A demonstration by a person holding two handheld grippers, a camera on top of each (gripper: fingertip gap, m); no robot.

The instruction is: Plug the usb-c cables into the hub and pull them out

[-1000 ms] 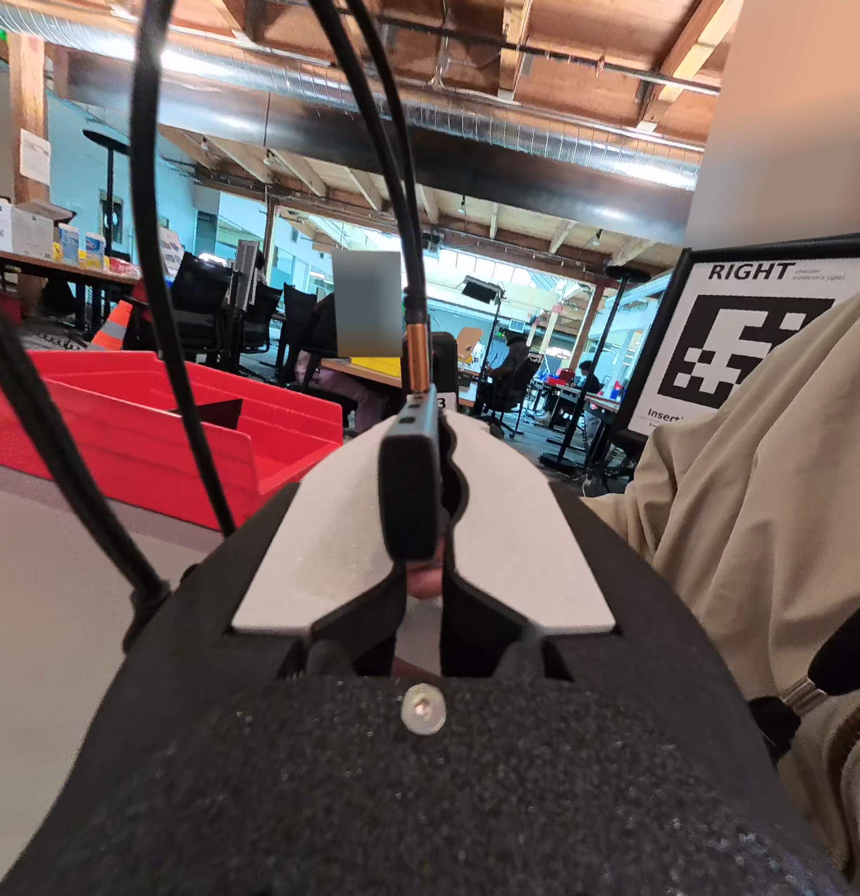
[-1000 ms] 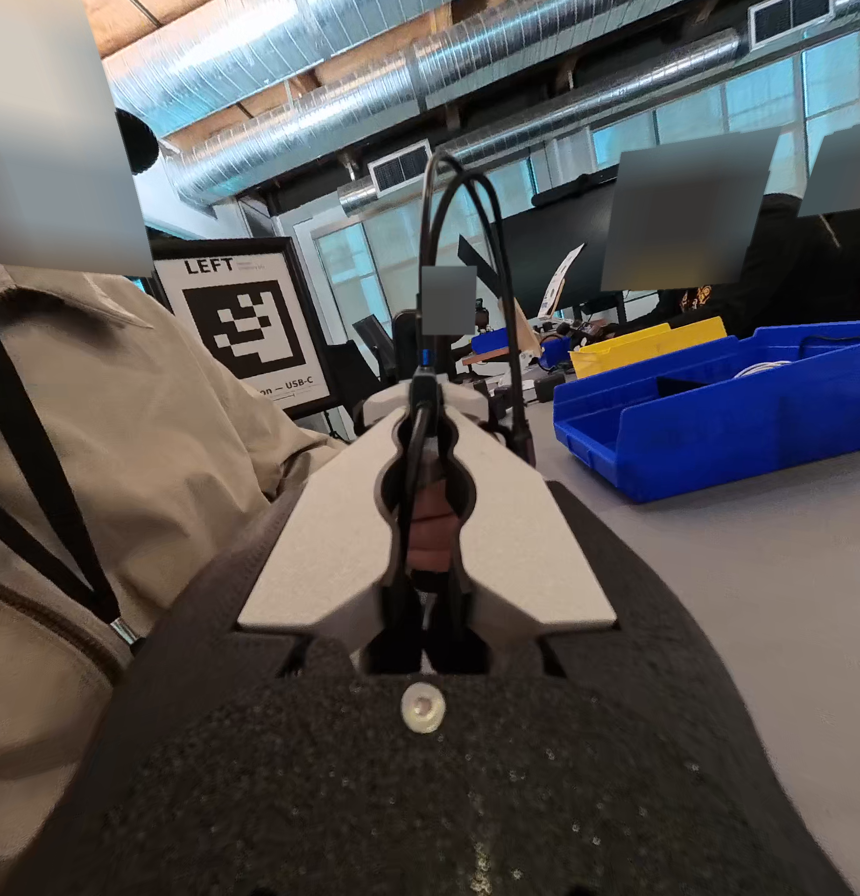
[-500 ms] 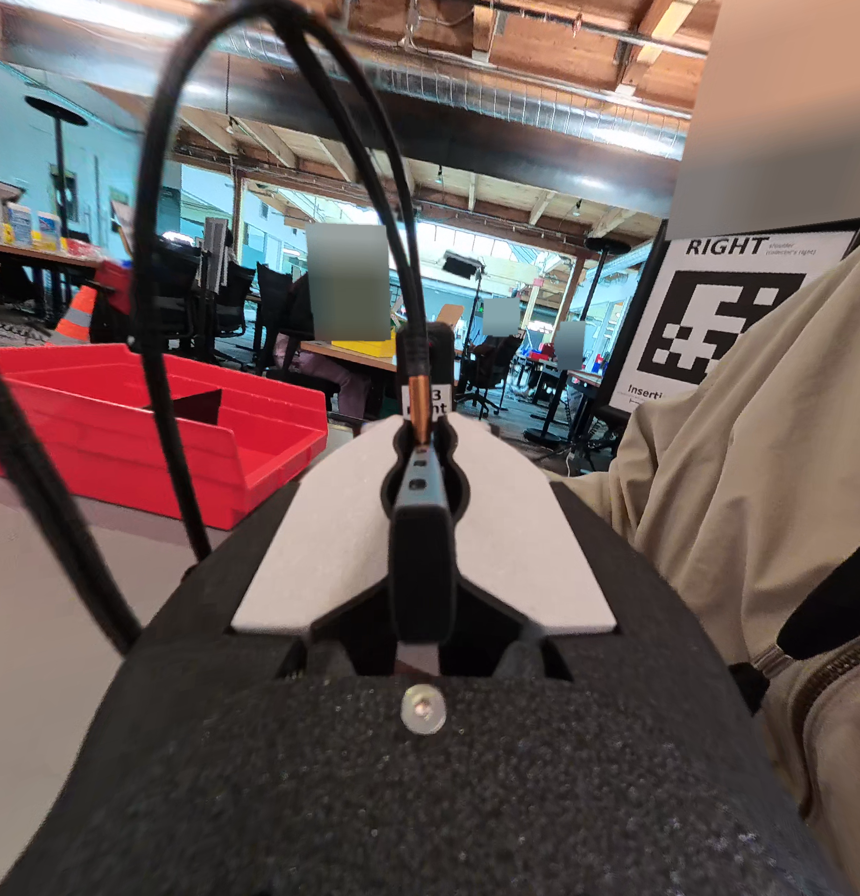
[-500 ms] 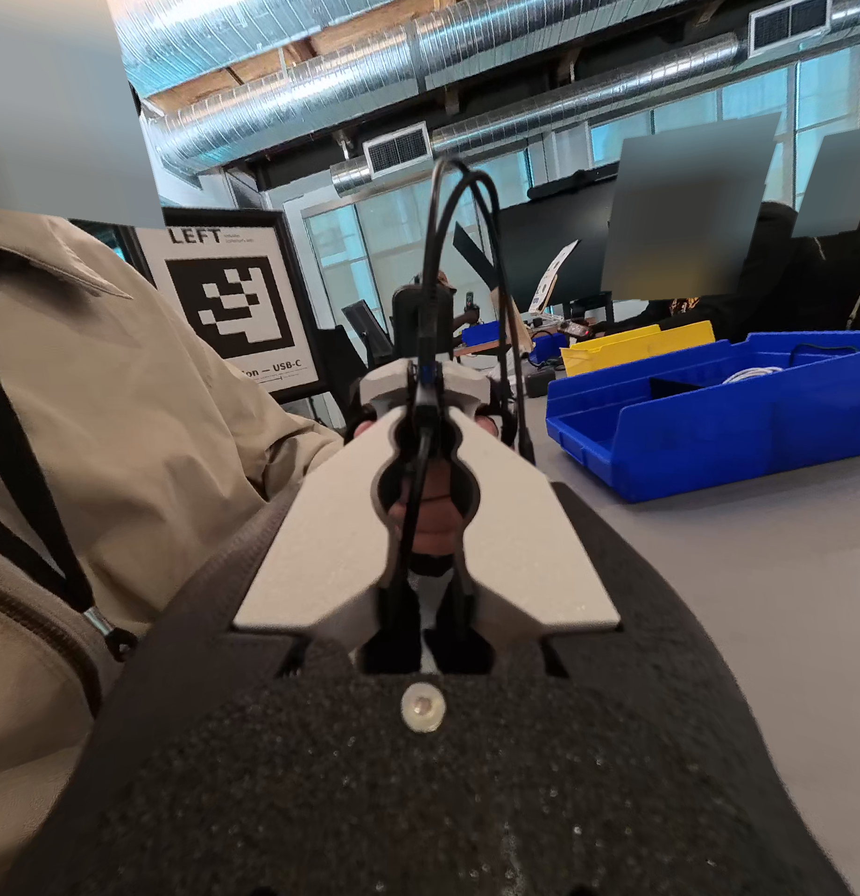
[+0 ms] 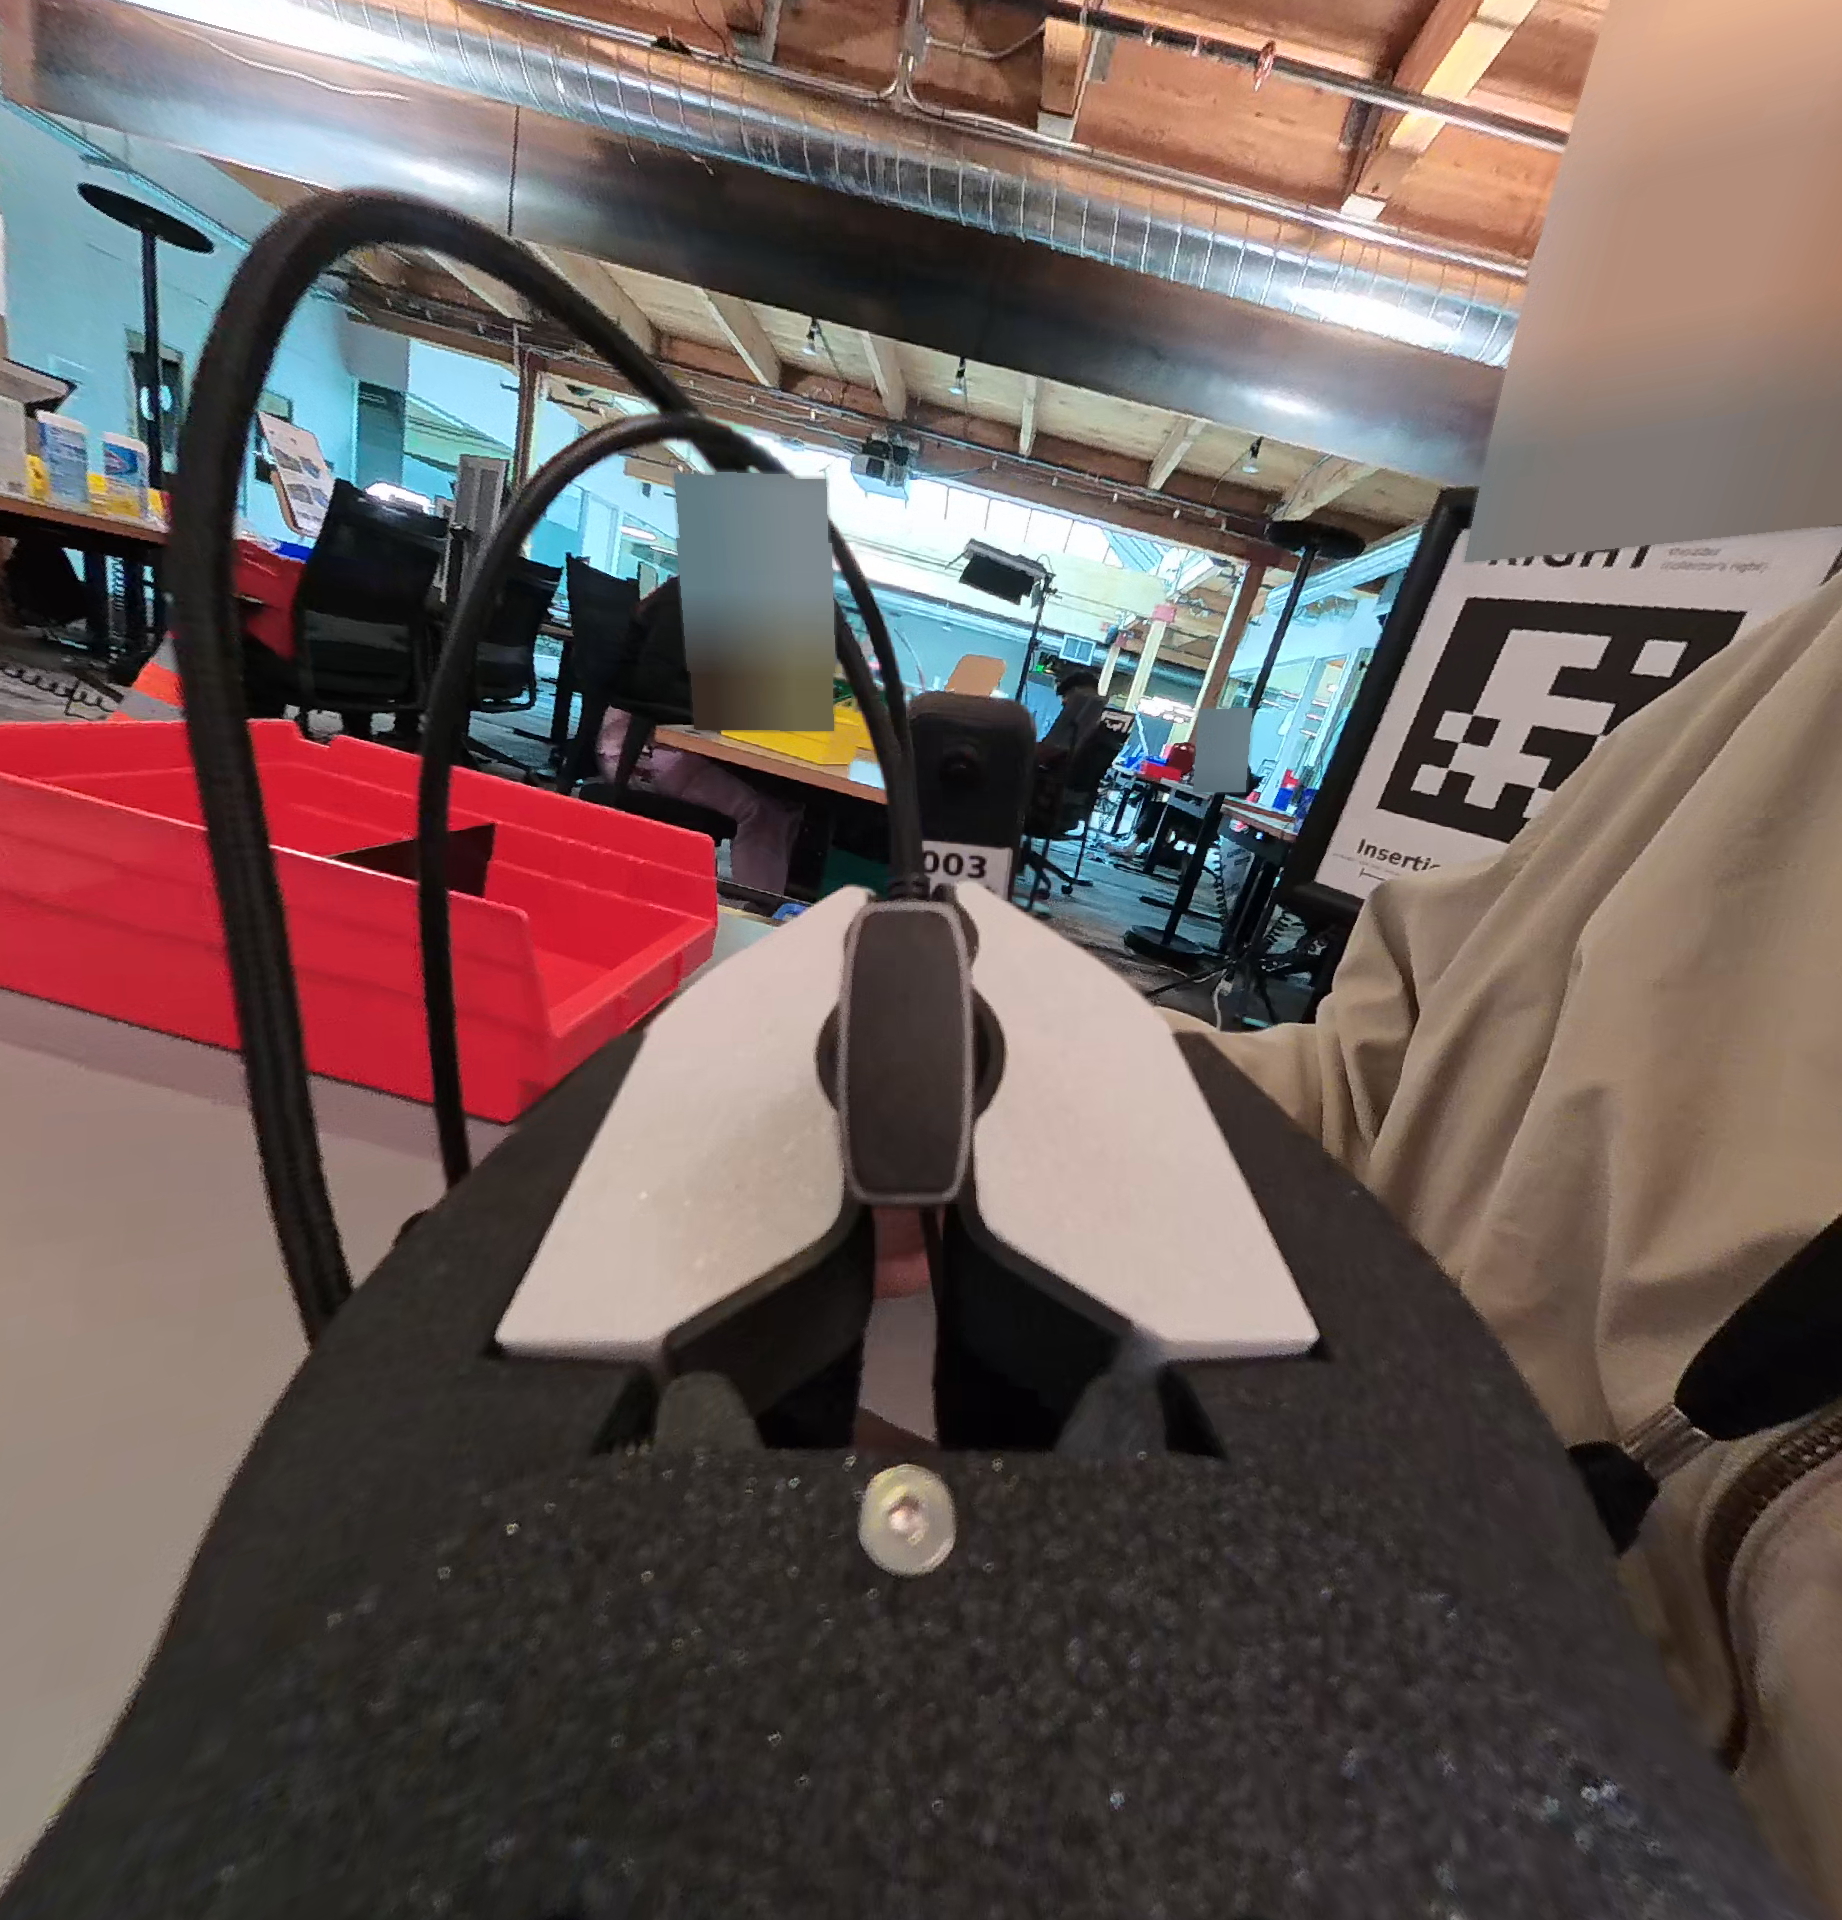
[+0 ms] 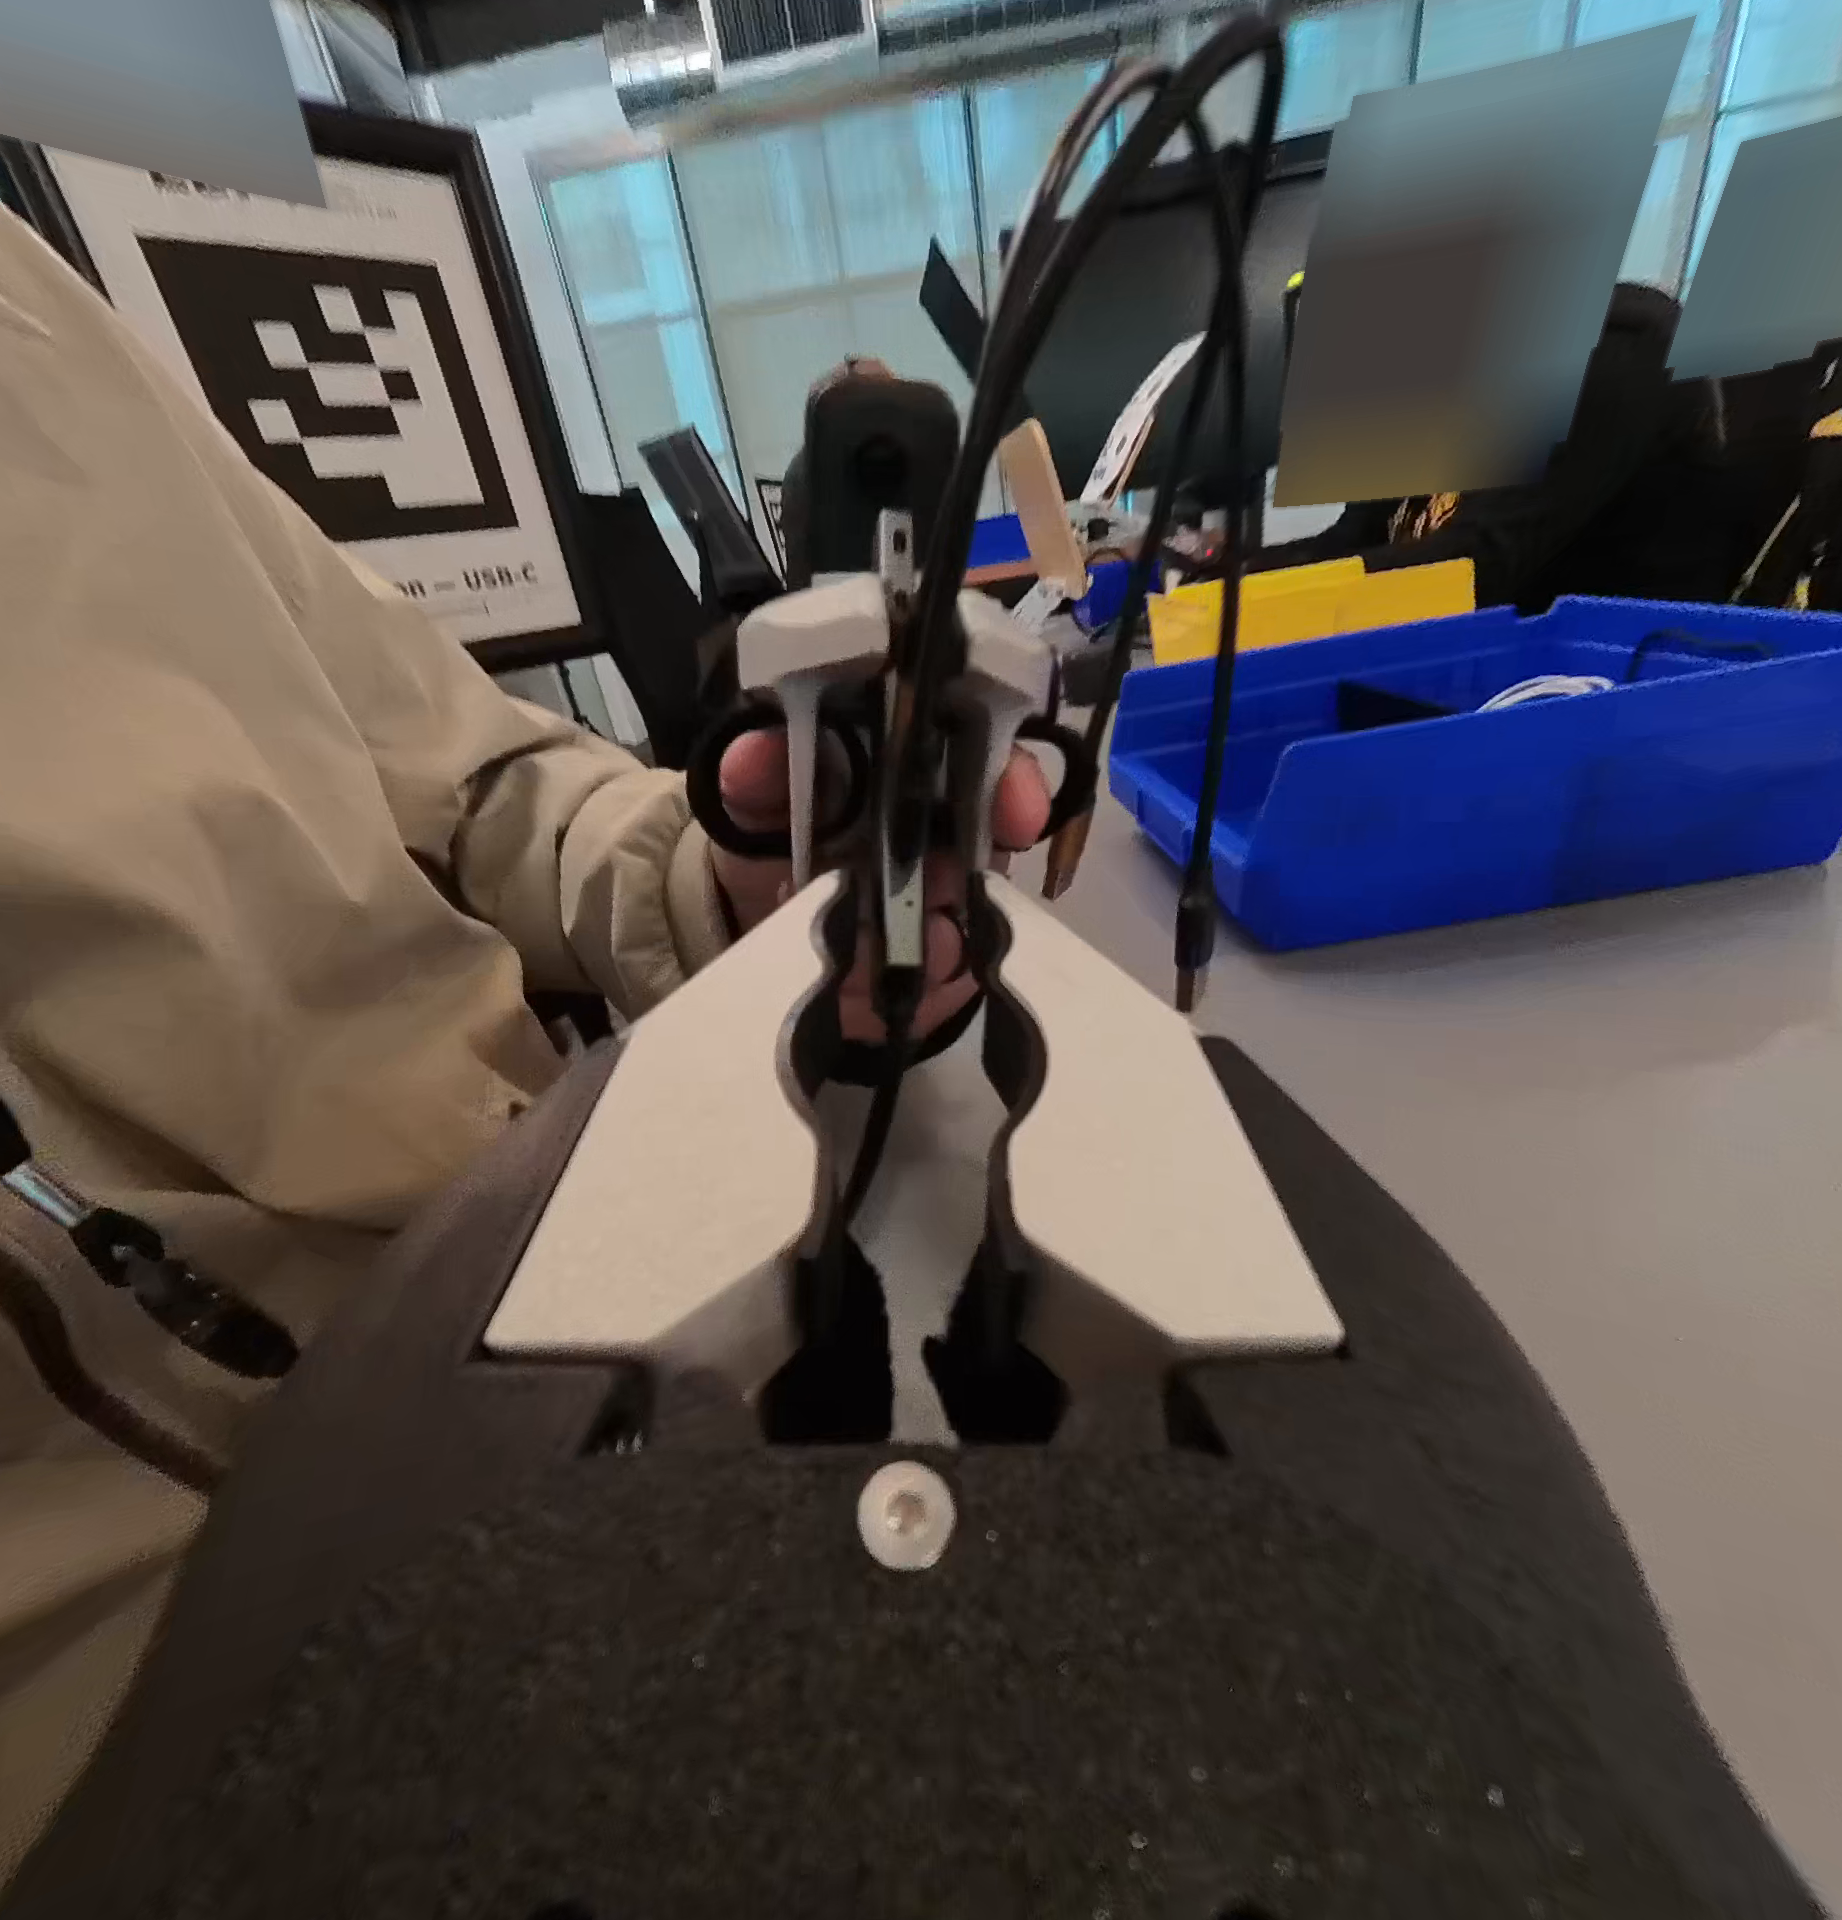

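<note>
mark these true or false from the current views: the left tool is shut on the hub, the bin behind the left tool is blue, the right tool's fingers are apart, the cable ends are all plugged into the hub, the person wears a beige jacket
1. The left tool is shut on the hub. True.
2. The bin behind the left tool is blue. False: that one is a red bin; the blue bin stands near the right tool.
3. The right tool's fingers are apart. True: a gap shows between them.
4. All cable ends are plugged into the hub. False: two plugs hang loose, a black plug and a copper plug.
5. The person wears a beige jacket. True.
</note>
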